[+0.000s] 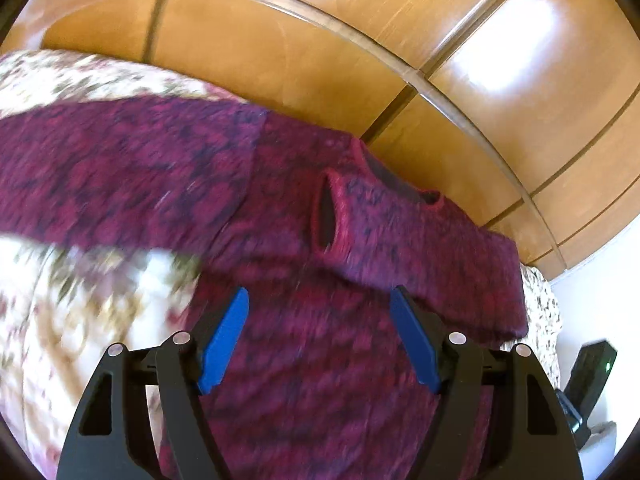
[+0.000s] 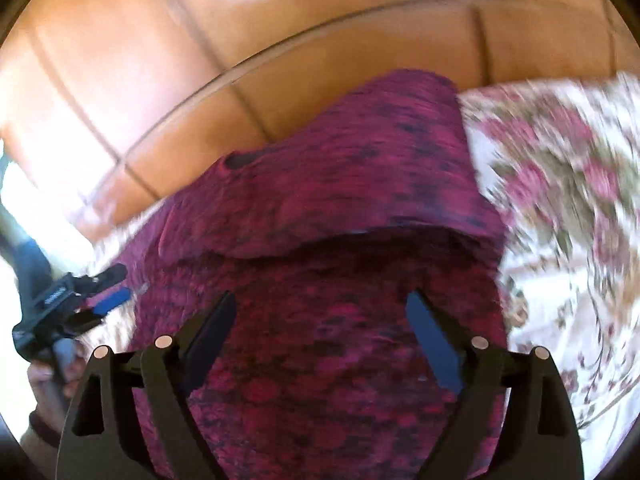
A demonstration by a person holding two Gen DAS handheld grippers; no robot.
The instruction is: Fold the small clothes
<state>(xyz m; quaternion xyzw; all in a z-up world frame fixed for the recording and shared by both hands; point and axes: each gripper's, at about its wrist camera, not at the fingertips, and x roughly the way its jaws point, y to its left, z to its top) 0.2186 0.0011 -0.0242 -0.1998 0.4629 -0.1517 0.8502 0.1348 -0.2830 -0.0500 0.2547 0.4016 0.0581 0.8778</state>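
Observation:
A maroon knitted sweater lies spread on a floral bedspread. Its neck opening faces the far side. One sleeve runs out to the left, and a cuff opening lies on the chest. My left gripper is open above the sweater's body, with nothing pinched between its blue pads. In the right wrist view a sleeve is folded over the sweater. My right gripper stands open over it, its jaws wide and empty. The left gripper shows at that view's left edge.
Glossy wooden wardrobe doors rise right behind the bed's far edge. The floral bedspread extends to the right of the sweater. A black device with a green light sits at the lower right, off the bed. A hand holds the left gripper.

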